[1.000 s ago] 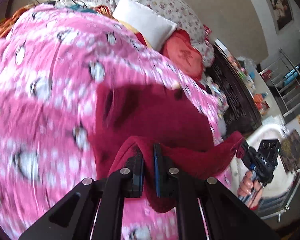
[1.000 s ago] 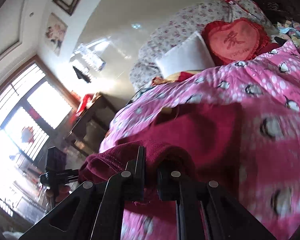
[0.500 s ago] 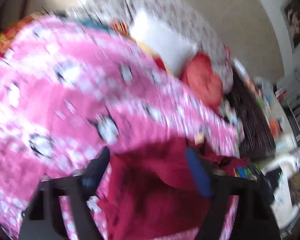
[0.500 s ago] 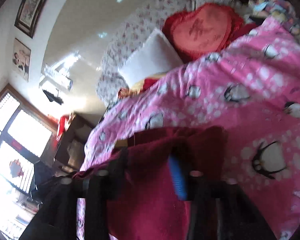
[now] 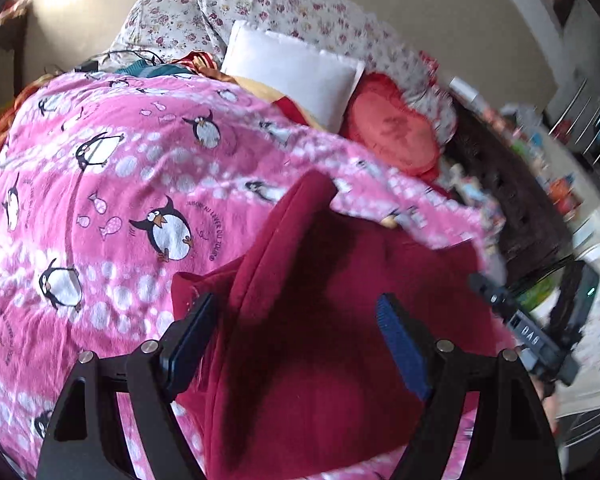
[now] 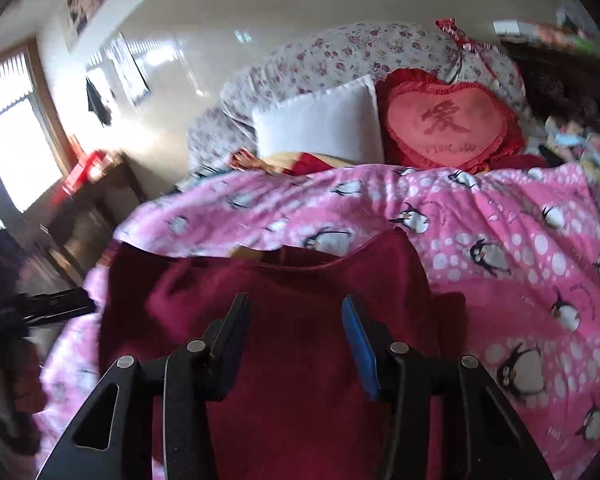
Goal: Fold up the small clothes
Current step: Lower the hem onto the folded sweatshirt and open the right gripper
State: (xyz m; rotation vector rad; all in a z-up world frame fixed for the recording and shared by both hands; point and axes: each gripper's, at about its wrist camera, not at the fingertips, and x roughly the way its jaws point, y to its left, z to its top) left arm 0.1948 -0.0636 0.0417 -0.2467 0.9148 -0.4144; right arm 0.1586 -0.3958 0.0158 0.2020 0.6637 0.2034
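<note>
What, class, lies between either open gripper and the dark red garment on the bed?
Nothing visible. The left gripper and right gripper both hang open directly over the garment, which lies on the pink blanket with nothing on top.

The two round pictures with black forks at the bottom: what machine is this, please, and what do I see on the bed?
No robot: a person carries a handheld two-finger gripper in each hand, with a wide-angle camera looking along its fingers. One picture comes from the left gripper, the other from the right gripper. Both stand open over a dark red garment lying on a pink penguin blanket; nothing is held. Behind are a white pillow and a red heart cushion.
</note>
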